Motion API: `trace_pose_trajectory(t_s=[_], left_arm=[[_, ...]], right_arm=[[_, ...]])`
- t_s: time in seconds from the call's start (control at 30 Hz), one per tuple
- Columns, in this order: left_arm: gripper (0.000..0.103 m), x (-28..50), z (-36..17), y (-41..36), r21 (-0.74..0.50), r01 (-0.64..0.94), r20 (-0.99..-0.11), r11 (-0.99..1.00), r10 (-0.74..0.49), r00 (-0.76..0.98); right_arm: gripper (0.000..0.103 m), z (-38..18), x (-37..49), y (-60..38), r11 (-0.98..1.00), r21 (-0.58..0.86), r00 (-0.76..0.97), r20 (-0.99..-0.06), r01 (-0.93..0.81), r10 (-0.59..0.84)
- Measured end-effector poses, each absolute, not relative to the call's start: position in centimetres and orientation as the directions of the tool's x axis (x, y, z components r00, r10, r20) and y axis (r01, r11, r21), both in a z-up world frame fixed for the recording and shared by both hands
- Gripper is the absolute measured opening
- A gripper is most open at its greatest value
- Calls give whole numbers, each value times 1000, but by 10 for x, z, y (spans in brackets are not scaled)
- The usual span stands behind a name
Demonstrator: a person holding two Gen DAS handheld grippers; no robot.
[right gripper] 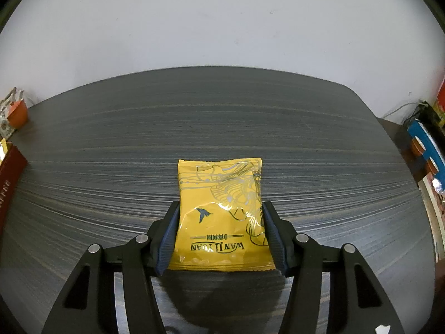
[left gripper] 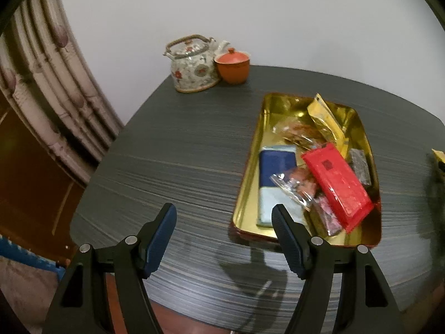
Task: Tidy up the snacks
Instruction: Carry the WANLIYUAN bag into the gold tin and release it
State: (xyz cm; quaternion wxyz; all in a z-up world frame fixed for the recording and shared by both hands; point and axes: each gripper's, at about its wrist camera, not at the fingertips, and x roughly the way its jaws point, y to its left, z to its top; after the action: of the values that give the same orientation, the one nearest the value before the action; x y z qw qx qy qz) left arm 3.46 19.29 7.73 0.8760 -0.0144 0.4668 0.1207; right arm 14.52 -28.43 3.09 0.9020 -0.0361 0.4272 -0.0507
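Right gripper (right gripper: 219,233): one; two black arms with ribbed blue pads, clamped on both side edges of the yellow packet (right gripper: 221,214).
Yellow packet: one; flat glossy foil pouch, roughly square, crimped seams, silver line art and a small blue bird; held between the right pads above the table (right gripper: 222,128), with its shadow beneath.
Left gripper (left gripper: 224,233): one; same black arms and ribbed blue pads, jaws standing apart with nothing between them, over the table's near edge just left of the tray (left gripper: 250,167).
Table: one; dark grey top with fine streaked grain, rounded corners.
Tray: one; shallow rectangular tin, shiny gold inside, dark red outer rim, lying on the table.
Tray contents: one blue and pale-blue flat pack (left gripper: 275,178); one long red pack (left gripper: 338,186); one gold pouch (left gripper: 328,119) leaning on the far side; at least two clear wrappers (left gripper: 297,186) with reddish contents; one dark wrapped block (left gripper: 360,168); one pinkish wrapper, partly covered.
Teapot (left gripper: 192,65): one; ceramic, floral pattern, hoop handle, at the far table edge.
Cup (left gripper: 232,66): one; orange clay, lidded, touching the teapot's right side.
Wall (left gripper: 250,14): plain white.
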Motion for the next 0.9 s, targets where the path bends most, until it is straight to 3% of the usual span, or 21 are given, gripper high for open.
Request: trace_pose_trajectory(t_s=[0.57,0.9], left_arm=[[73,30,76,212,50,-300,-813,953,213,542],[73,30,74,215,31,-312,-818,949,203,538]], right_arm=[[54,95,95,-91,940,-40,639,-743,-340,199],[54,94,89,4,874,-20,579,-756,-485,304]])
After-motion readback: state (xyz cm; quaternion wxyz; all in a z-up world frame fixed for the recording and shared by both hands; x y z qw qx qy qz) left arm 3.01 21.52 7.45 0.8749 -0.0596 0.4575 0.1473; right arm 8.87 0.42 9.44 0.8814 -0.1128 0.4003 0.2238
